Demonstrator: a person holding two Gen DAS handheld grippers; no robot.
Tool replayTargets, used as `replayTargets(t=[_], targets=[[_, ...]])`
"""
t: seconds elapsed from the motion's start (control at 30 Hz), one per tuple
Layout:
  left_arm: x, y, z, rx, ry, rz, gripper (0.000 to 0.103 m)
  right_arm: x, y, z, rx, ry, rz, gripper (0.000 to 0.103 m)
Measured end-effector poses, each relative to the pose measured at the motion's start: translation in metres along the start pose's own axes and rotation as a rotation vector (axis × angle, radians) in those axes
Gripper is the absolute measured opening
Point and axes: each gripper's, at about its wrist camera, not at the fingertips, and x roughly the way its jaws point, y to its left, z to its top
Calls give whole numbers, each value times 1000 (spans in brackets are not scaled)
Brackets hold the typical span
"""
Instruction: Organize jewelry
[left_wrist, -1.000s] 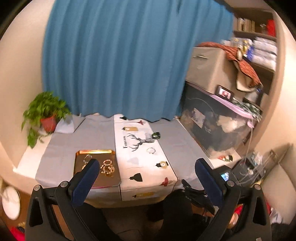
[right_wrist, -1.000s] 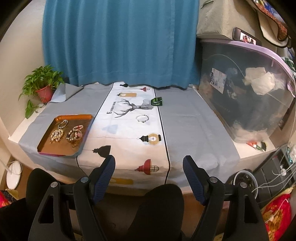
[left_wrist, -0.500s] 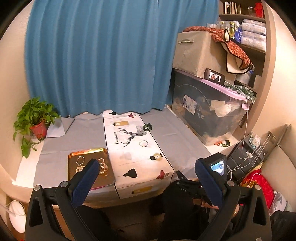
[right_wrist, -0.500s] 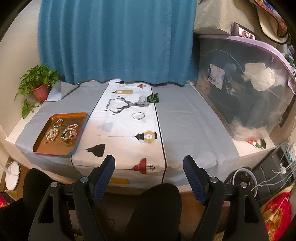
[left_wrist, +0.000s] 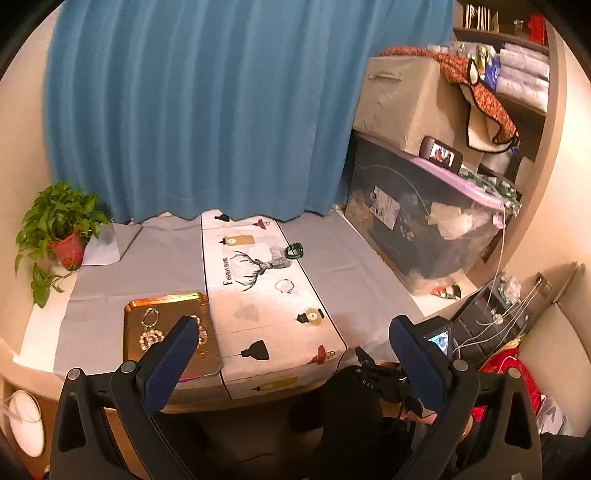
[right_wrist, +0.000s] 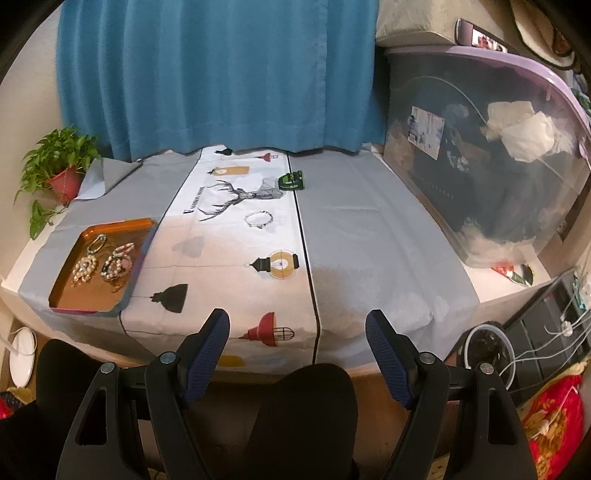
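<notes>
Right wrist view, left to right: tray (right_wrist: 66, 291) sits at the desk's left front, on the grey cloth, its right rim touching the edge of the white runner (right_wrist: 221, 266). It already holds several beaded pieces (right_wrist: 101, 262) bunched in the far half; the near half is bare. Loose bracelet (right_wrist: 258, 219) lies flat on the runner, mid-depth, just past the deer print, well apart from the tray. Green item (right_wrist: 292, 181) is farther back at the runner's right edge; can't tell what it is.

Right tool (right_wrist: 297, 345) is spread wide, nothing between the pads, hanging off the desk's front edge. Bracelet is ahead of it and slightly left, almost on its centreline. It is a closed ring, so no long axis to line up with; any approach angle should do.

Left wrist view: left tool (left_wrist: 291, 350) also spread and empty, held over the front edge with the tray (left_wrist: 147, 304) just under its left finger. Bracelet (left_wrist: 284, 285) is ahead here too, near centre.

Judgement: right tool has the straighter line to the bracelet. Left tool is nearer the tray. Likely move: reach forward, pinch one side of the ring, carry it left to the tray's bare half. Thin ring flat on cloth may slip the pads.
</notes>
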Motion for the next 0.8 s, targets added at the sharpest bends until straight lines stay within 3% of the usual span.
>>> replayTargets(t=[0.13,0.3,0.43,0.53,0.8], targets=[[31,-3,6,12,37,-23,102,16,-7,4,13,21,-13,77],[105,20,3,-69,171,-62,102,36,-32,6,73,48,-43,77],[181,53,2,-165,190,15,102,59,-61,8,116,64,-73,77],[244,66,3,-156,225,82,102,82,-76,14,111,65,-73,77],[412,78,-2,-133,390,59,102,172,-110,47,103,95,-36,77]])
